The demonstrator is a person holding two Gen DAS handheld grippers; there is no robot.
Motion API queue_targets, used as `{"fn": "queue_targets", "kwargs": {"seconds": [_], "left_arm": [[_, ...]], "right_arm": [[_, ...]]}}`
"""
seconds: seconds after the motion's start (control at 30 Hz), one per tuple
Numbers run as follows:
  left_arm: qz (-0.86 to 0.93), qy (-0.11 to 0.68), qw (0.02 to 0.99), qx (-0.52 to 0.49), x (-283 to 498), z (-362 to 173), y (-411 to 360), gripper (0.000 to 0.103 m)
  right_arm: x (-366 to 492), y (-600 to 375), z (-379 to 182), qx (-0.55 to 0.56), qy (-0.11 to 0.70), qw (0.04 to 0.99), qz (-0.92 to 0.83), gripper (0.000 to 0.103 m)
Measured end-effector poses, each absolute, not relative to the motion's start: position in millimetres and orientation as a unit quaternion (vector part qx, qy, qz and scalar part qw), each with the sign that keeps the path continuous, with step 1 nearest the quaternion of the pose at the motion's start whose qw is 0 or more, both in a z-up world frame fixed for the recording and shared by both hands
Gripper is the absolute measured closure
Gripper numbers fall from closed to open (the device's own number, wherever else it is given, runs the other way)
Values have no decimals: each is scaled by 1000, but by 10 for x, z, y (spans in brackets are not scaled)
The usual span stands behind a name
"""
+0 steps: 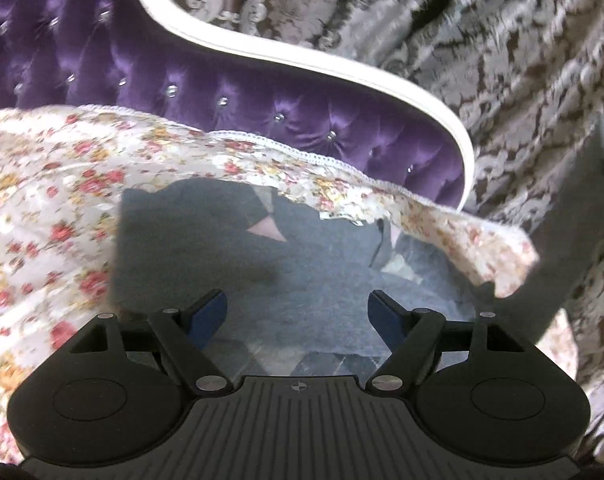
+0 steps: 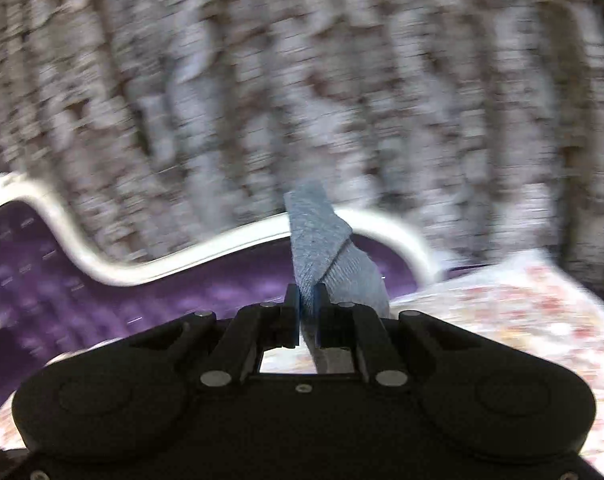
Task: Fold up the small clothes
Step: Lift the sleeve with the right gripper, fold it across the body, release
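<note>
Right wrist view is smearing badly: patterned curtain (image 2: 302, 80) and floral bedsheet (image 2: 521, 304) are reading as streaks only. The right gripper (image 2: 306, 304) is clamping its fingers (image 2: 290, 304) shut on a strip of the gray garment (image 2: 325, 248), which is sticking up past the fingertips with a diagonal fold across it; its lower end is running down behind the fingers and out of sight.

Left gripper (image 1: 298, 308) is hanging with fingers (image 1: 210, 312) spread wide, nothing between them, pads clear of the cloth. Below it more gray garment (image 1: 230, 264) is lying on the bed, its near edge cut off by the gripper body. A lifted flap of the floral bedsheet (image 1: 481, 240) is covering the garment's far and right edge. Purple tufted headboard (image 1: 142, 64) with white trim (image 1: 341, 68) is bounding the far side; left of the garment, open sheet.
</note>
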State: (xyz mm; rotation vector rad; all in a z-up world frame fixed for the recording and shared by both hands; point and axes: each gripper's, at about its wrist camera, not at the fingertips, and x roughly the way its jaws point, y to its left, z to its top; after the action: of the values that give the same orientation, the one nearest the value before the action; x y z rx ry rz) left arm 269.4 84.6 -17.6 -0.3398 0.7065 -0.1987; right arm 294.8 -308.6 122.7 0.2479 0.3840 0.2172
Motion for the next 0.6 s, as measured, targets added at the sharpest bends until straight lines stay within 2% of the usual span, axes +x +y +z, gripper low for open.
{"fn": "queue_targets", "kwargs": {"seconds": [0.2,0.47,0.6], "left_arm": [[-81,349,914,-188,2530,-286,1273,26],[-49,356,904,-229,2303,-523,1806,26],[-44,359,901,-239,2270,-559,1939,26]], "right_arm": [[3162,-1925,890,105,229,946,205,88],[3256,-736,-31,37,304,916,258,88],[3148,-552,-375,27,323,905,277,81]]}}
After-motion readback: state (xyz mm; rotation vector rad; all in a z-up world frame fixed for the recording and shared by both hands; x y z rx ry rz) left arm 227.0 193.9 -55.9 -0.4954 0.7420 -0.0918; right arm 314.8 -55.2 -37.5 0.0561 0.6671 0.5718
